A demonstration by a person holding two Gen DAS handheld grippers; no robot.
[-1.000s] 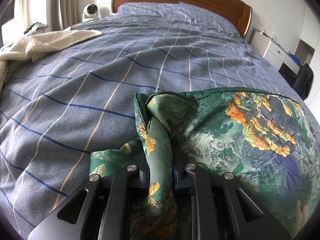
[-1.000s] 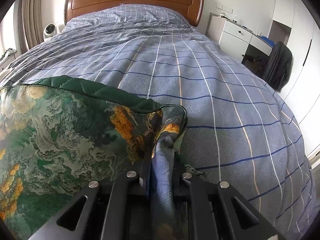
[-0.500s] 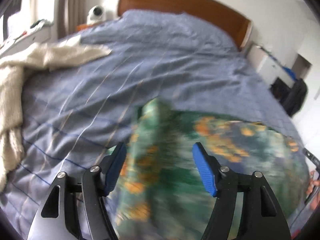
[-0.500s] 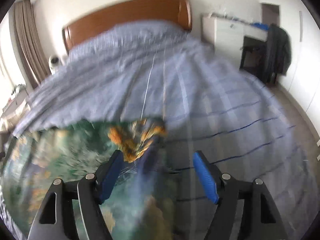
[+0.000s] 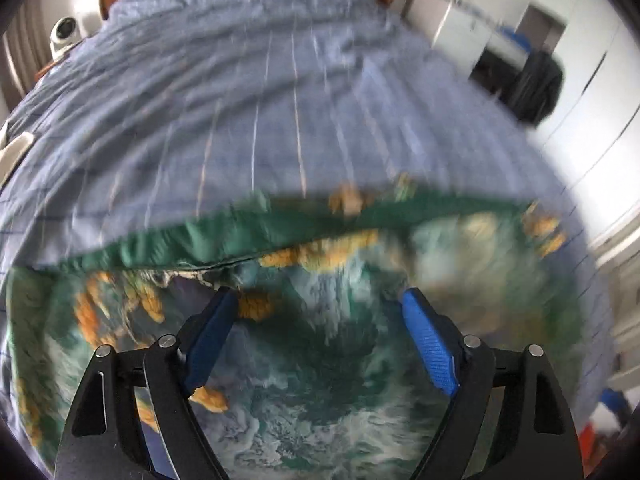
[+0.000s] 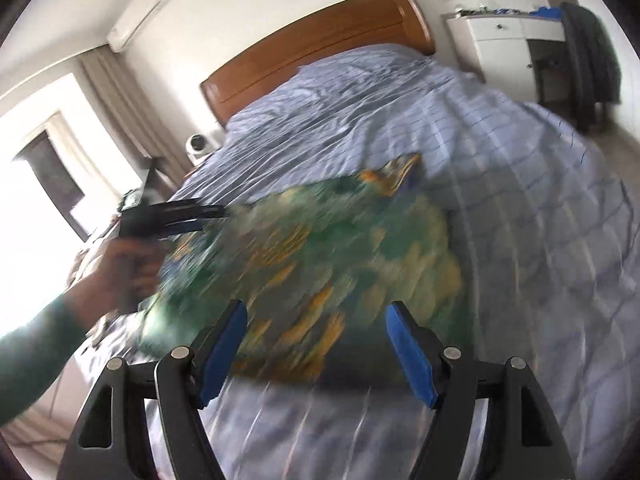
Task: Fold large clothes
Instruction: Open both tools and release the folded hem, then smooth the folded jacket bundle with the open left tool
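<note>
A green garment with an orange and white print [image 5: 320,360] lies folded on the blue checked bedcover [image 5: 260,120]. My left gripper [image 5: 316,300] is open and empty, hovering over the garment's near part. My right gripper [image 6: 316,316] is open and empty above the garment's near edge [image 6: 320,264]. In the right wrist view the left gripper [image 6: 172,220] and the hand holding it show at the garment's left side. Both views are motion-blurred.
A wooden headboard [image 6: 312,44] stands at the far end of the bed. A white round device [image 6: 198,144] sits by the bed's far left. A white dresser [image 6: 500,48] and a dark coat [image 6: 592,36] stand at the right.
Both grippers were shut on bunched corners of the garment; they have opened, let it drop on the bed and pulled back. The garment now lies flat.
</note>
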